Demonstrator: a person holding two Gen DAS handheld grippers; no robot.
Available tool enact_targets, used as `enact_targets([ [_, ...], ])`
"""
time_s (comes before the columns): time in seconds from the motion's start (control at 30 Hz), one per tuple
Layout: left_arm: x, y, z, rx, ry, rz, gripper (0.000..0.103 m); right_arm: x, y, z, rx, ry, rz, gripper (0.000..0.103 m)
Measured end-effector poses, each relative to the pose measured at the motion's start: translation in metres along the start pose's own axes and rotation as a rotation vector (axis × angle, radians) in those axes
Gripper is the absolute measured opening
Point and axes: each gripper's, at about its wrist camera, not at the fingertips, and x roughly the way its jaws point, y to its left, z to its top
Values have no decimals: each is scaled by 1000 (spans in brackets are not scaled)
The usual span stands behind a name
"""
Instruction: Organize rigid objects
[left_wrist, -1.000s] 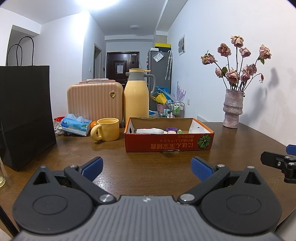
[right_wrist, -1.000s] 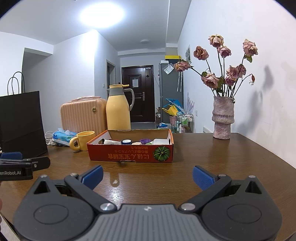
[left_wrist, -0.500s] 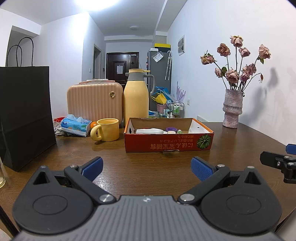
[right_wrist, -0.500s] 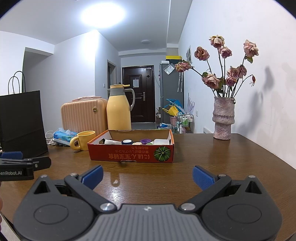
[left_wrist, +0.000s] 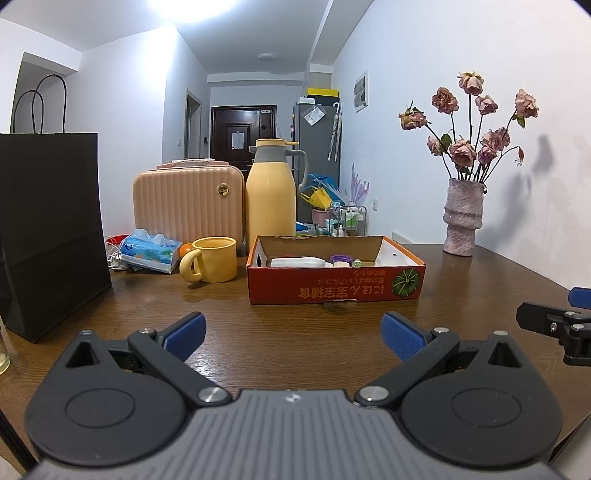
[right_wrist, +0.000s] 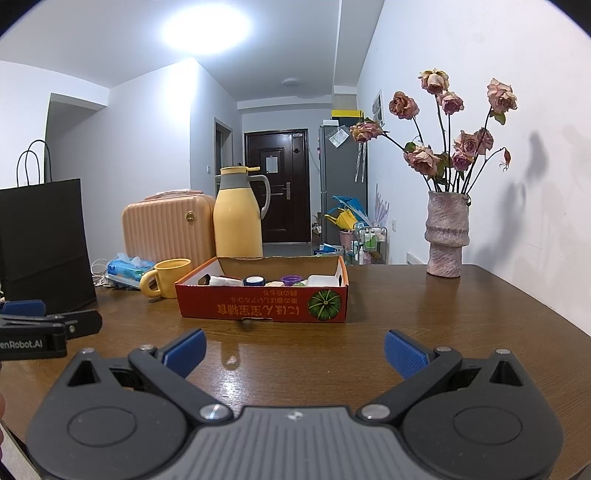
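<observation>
White letters reading "enRobot.AI", cut off at the frame's edge, stand on the black body of the left claw (right_wrist: 51, 325); the red cardboard box (right_wrist: 262, 308) carries upside-down yellow East Asian print beside a green pumpkin picture, not legible

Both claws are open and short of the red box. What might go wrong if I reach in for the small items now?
1. The small items sit packed together in the red box; an open right claw may knock neighbours or catch two at once.
2. The box looks light; catching its front wall might slide it into the mug.
3. The left claw and right claw flank the same box, so reaching together risks a collision.
</observation>
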Motion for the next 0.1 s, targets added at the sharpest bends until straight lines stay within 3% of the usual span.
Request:
enact_targets([
  [0.1, 0, 0, 0, -1, 0, -1, 103, 0, 1, 0, -1, 2, 0, 103],
])
